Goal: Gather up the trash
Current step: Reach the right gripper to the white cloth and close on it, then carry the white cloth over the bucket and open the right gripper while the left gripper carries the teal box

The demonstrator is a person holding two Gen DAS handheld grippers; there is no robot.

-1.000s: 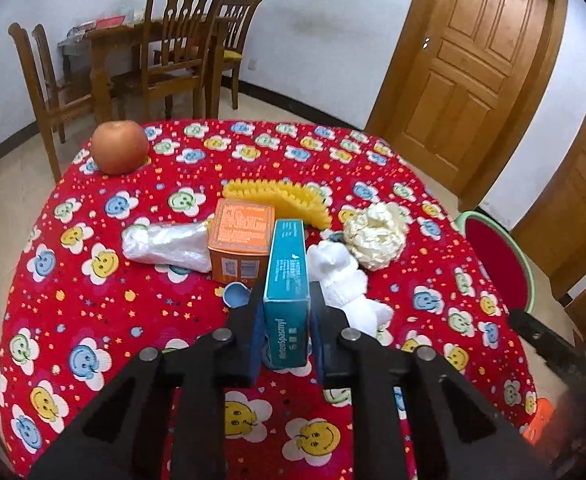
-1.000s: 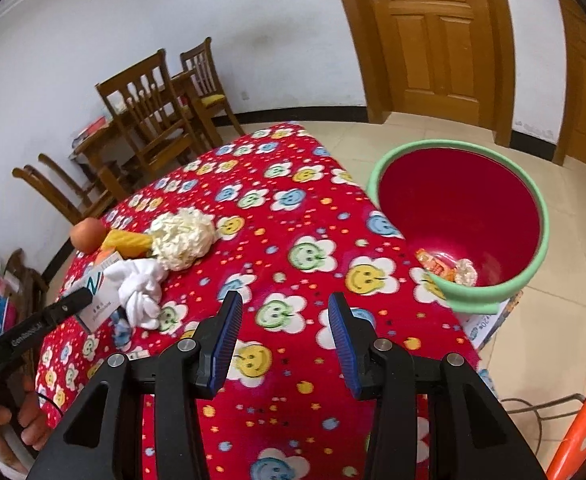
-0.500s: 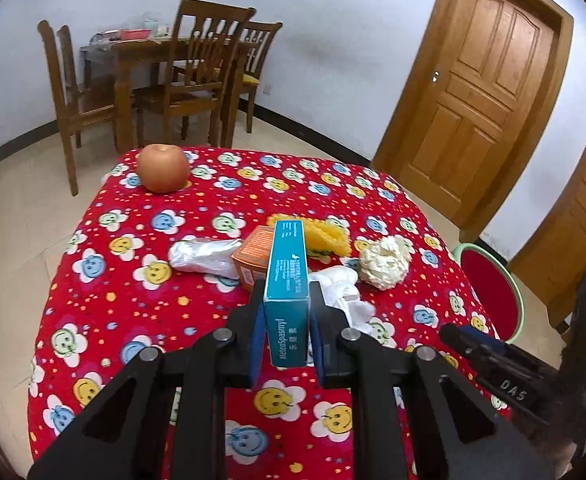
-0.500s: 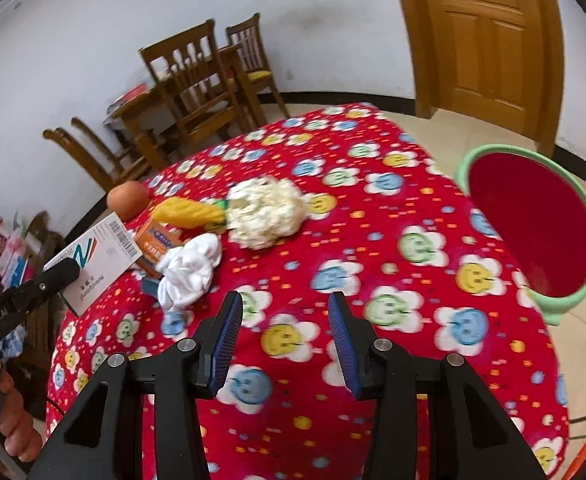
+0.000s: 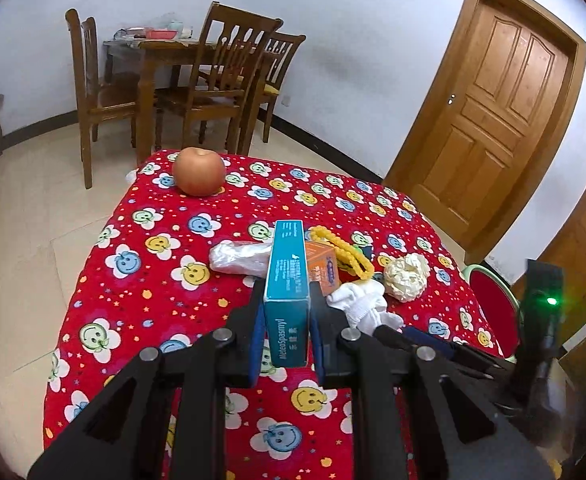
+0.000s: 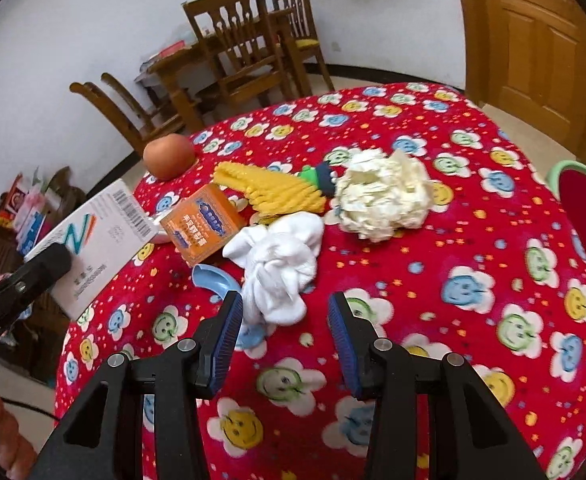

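Your left claw [image 5: 283, 330] is clenched on the teal medicine box [image 5: 287, 292], lifted clear of the surface [image 5: 133, 280]; your right claw [image 6: 281, 324] hangs released and empty just short of the white cloth wad [image 6: 279, 268]. By my reading the job is midway: one piece is in hand but not yet binned. The red bin [image 5: 491, 304] with its green rim sits off the surface's far right edge. Left to judge and clear: the crumpled paper ball [image 6: 385, 196], the cloth wad, the orange carton [image 6: 205, 224], a clear plastic wrapper [image 5: 239, 256] and the blue scoop [image 6: 215, 278]. The yellow toy [image 6: 273, 192] and the apple [image 6: 169, 156] at the far left look like keepers. Nothing blocks the way to the bin.
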